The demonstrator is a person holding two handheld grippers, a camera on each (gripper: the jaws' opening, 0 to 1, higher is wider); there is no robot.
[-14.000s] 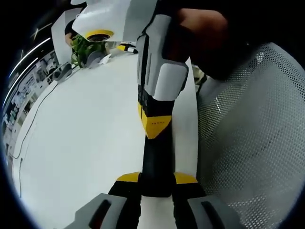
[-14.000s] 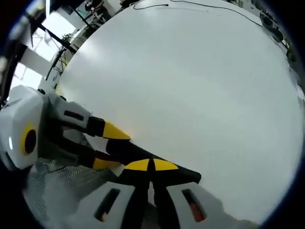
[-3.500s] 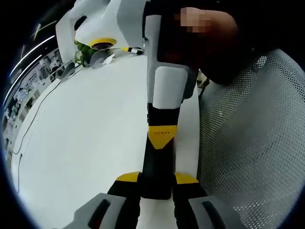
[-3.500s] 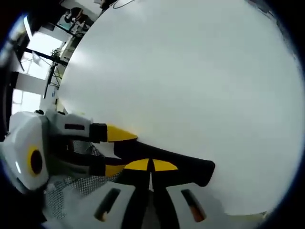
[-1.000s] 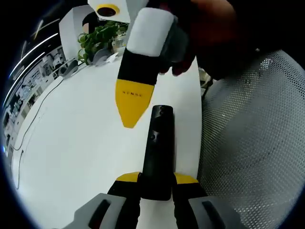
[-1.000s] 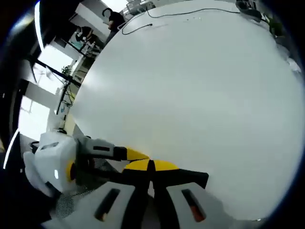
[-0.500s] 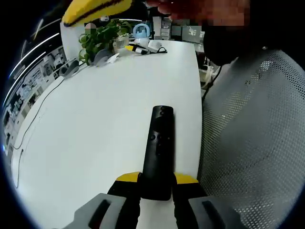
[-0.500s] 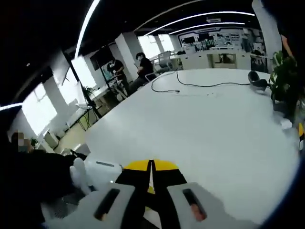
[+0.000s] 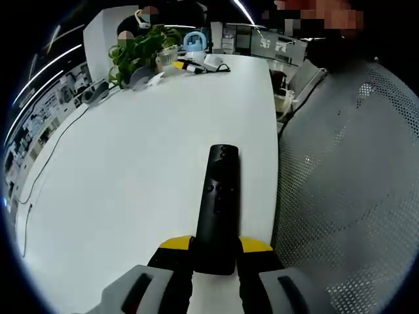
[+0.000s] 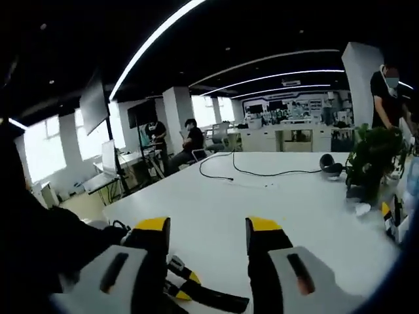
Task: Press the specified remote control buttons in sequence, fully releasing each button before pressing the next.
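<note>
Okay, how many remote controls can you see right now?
1. The black remote control lies lengthwise on the white table, its near end clamped between the left gripper's jaws. The right gripper, raised with open jaws, could hide another.

The left hand-held gripper [image 9: 215, 247] clamps the near end of a black remote control [image 9: 216, 204], which points out over the white worktop [image 9: 124, 163]. A mesh chair back [image 9: 347, 183] stands beside the worktop's edge. Far off sit a potted plant [image 9: 141, 52] and some small items, too blurred to identify.
</note>
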